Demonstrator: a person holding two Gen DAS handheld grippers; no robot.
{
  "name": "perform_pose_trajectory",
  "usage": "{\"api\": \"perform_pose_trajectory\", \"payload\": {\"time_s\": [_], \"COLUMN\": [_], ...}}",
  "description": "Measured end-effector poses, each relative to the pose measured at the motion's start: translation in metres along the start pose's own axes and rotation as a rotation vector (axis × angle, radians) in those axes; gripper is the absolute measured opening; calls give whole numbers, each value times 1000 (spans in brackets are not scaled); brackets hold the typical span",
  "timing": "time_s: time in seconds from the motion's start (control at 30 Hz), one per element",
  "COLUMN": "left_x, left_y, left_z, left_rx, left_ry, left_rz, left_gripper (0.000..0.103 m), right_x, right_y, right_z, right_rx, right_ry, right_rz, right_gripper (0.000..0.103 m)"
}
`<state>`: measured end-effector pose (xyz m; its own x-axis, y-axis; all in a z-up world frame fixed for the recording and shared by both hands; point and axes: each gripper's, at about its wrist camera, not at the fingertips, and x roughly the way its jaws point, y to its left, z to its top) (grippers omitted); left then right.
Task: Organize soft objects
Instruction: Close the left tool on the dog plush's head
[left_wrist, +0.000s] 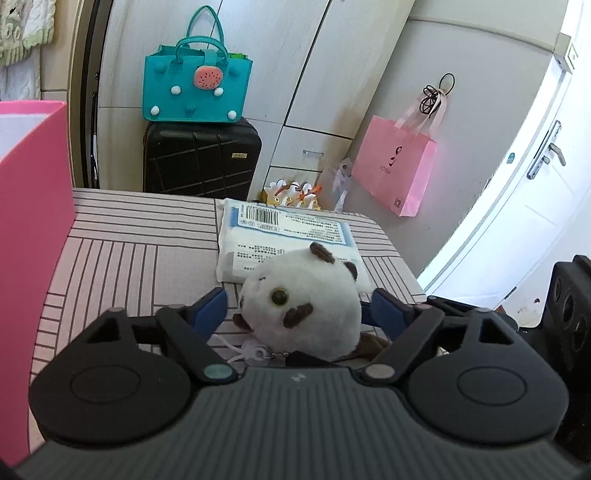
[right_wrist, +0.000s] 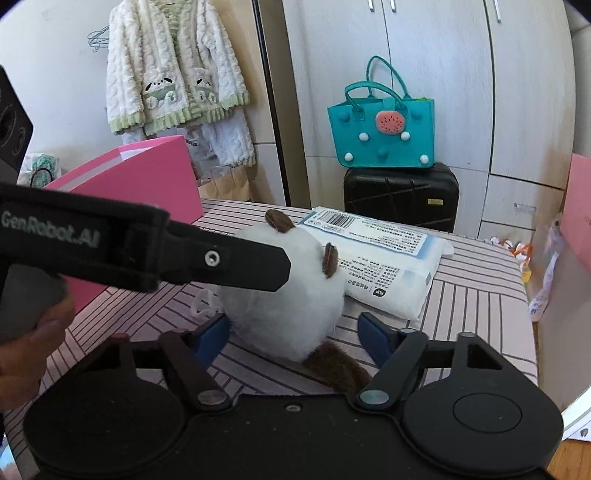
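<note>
I have a gripper in each hand. The striped table (left_wrist: 122, 236) is biggest. A pink box (right_wrist: 147, 177) stands at its far left corner. A white soft pack (left_wrist: 284, 240) lies flat near the far edge. My fluffy white toy (left_wrist: 301, 299) with brown ears sits in the middle, just in front of the pack.

My left gripper (left_wrist: 301, 310) has its blue fingers (left_wrist: 210, 308) on both sides of the toy, open, not squeezing. My right gripper (right_wrist: 293, 334) is open around the toy too; its left finger looks very close to the fur.
</note>
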<state>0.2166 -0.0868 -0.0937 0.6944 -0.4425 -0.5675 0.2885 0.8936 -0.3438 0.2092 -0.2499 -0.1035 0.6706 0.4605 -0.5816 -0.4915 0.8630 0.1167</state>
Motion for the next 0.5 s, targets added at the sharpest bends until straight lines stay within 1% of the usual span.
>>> {"api": "perform_pose_trajectory", "payload": {"time_s": [0.07,0.13,0.17,0.23,0.3,0.37,0.5], "left_x": [4,6,5,1,-3,-6,-14], "left_y": [1,-1,-5,-11,-13,-13,-14], "left_z": [-2,-5,-6,-8,-9,-9,-11], "left_rx": [-8,2,31,79,91,77,63], "left_ry": [9,11,8,-7,-10,-4,-5], "left_rz": [-5,-1,7,19,22,24,29], "left_gripper": [71,67,64,61,60,57,56], "right_x": [2,4,4,4,2,-2,-6], "right_y": [-1,-1,0,5,13,14,17], "right_z": [-1,-1,-2,-3,-5,-5,-6], "right_rx": [12,23,24,-5,-56,-37,-11], "right_ry": [1,-1,-3,-14,-22,-26,-27], "right_rz": [5,29,39,17,-17,-18,-24], "right_gripper": [67,65,65,63,63,61,60]}}
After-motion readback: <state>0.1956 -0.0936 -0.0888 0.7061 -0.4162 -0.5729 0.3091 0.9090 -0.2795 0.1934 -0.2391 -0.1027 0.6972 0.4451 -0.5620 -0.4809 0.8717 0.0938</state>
